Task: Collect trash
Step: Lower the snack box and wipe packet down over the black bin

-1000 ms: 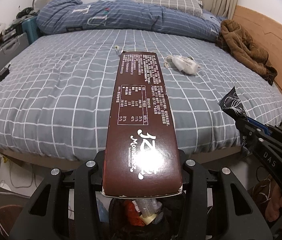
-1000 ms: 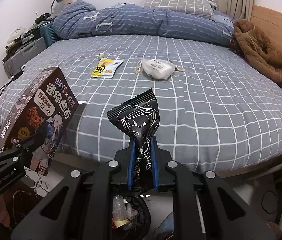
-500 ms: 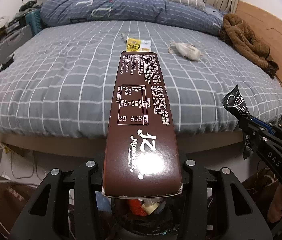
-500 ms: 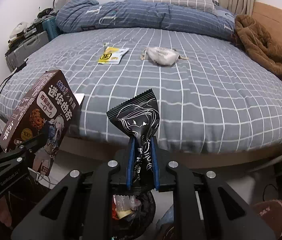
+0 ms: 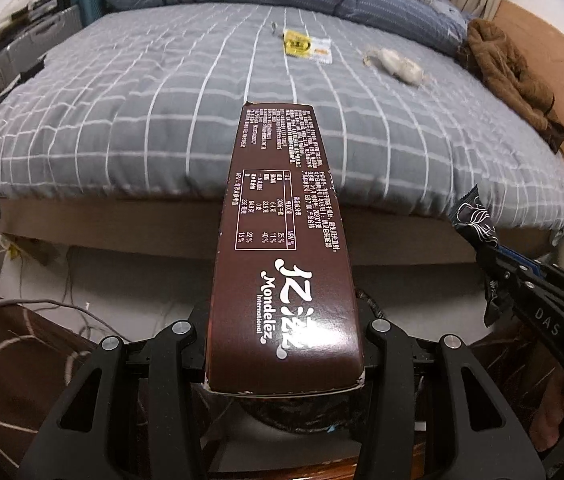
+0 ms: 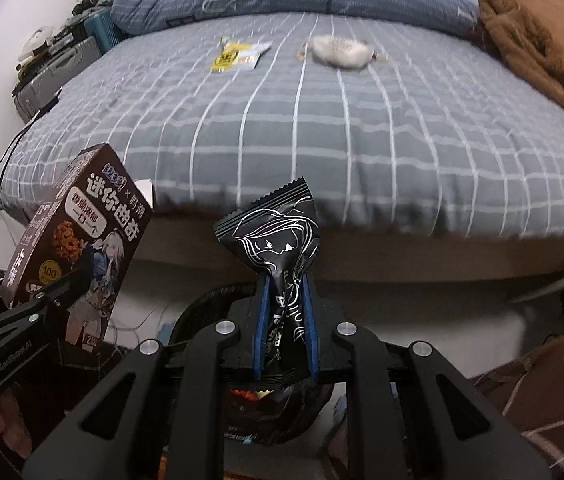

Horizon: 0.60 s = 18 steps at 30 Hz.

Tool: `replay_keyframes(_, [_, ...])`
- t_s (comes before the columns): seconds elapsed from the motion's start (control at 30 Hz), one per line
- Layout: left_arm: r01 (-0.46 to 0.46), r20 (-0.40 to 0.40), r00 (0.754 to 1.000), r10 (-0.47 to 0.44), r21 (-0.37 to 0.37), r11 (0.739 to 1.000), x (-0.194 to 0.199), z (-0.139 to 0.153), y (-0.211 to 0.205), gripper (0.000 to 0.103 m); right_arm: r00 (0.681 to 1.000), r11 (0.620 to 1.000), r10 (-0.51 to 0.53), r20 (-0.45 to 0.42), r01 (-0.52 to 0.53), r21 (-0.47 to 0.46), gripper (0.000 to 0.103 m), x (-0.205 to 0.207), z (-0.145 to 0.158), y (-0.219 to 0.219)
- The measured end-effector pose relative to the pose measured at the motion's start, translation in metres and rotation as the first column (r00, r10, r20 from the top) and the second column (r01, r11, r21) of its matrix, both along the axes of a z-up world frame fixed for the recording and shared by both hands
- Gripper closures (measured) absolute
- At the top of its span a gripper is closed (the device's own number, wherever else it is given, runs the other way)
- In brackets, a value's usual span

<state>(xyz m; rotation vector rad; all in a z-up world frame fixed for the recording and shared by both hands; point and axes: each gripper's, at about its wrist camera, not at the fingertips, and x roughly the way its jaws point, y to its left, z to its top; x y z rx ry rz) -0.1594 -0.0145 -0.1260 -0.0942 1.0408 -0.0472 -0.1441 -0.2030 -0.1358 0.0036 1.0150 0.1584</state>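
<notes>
My left tongs (image 5: 282, 360) are clamped on the near end of a long brown cookie box (image 5: 282, 240), which runs straight forward from them, its far end pointing at the bed (image 5: 162, 100). My right tongs (image 6: 284, 340) are pinched narrow on the twisted lower end of a black snack wrapper (image 6: 278, 236), whose fanned top stands up ahead of them.

What the coming move turns on, as I judge it, is the bin. A dark, round-mouthed trash bin (image 6: 274, 412) sits on the floor directly below both pairs of tongs, on my side of the bed's foot edge. In the right wrist view its rim curves just under the wrapper's tail, with some bright litter visible inside; in the left wrist view its dark rim (image 5: 302, 420) shows right beneath the box's near end. So both pieces hang over the bin, and neither has been released. The wrapper looks the nearer to the opening. The box's long axis lies across the mouth, so I expect it must tip end-down to go in.

Beyond the bin, well up the bed, a yellow packet (image 6: 238, 54) and a white face mask (image 6: 340, 50) lie beside each other, not yet collected.
</notes>
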Motion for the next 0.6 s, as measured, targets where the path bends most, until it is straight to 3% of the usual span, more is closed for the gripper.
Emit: replay_keyframes(0.6, [0.02,-0.171,0.985,-0.016,0.023,1.0,0.019,-0.072,0.021,0.059,0.967,0.995,0.079,-0.243,-0.091,-0.039,0.087,0.011,-0.085,0.044])
